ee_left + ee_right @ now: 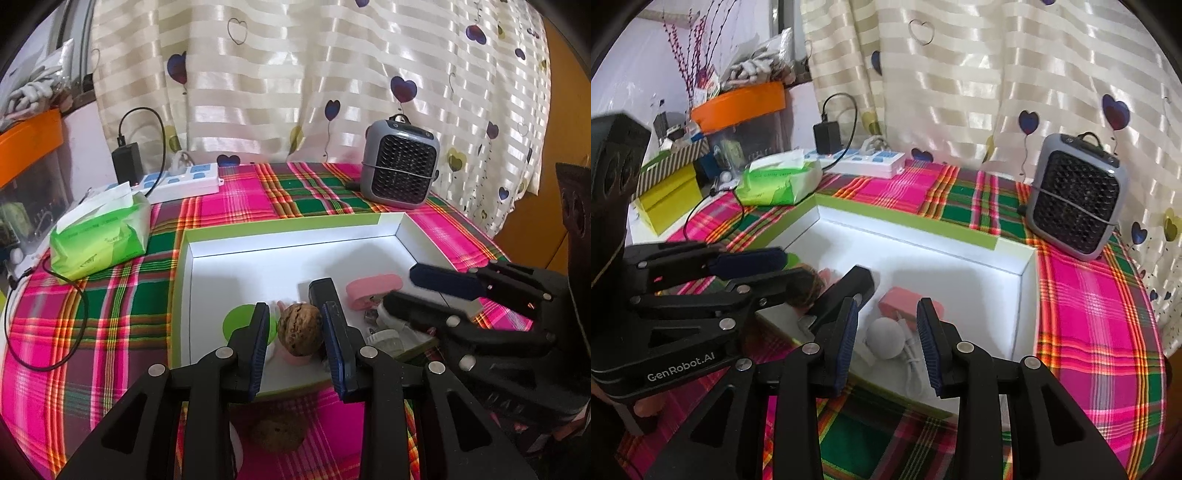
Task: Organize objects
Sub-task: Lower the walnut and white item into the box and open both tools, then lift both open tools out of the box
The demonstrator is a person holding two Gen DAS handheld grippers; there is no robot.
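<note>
The left gripper (295,332) holds its fingers spread around a brown walnut (299,328) above the near left part of the white tray (295,236); contact with the pads cannot be told. The right gripper (888,339) hangs spread over a white round charger (885,338) just near of a pink case (901,299).

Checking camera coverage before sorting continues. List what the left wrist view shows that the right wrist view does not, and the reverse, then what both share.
Left wrist only: a walnut between the left gripper fingers, a green round lid.
Right wrist only: a white ball-shaped item between the right gripper fingers, a yellow-green box.
Both: the white tray, pink stapler, grey fan, green tissue pack.
</note>
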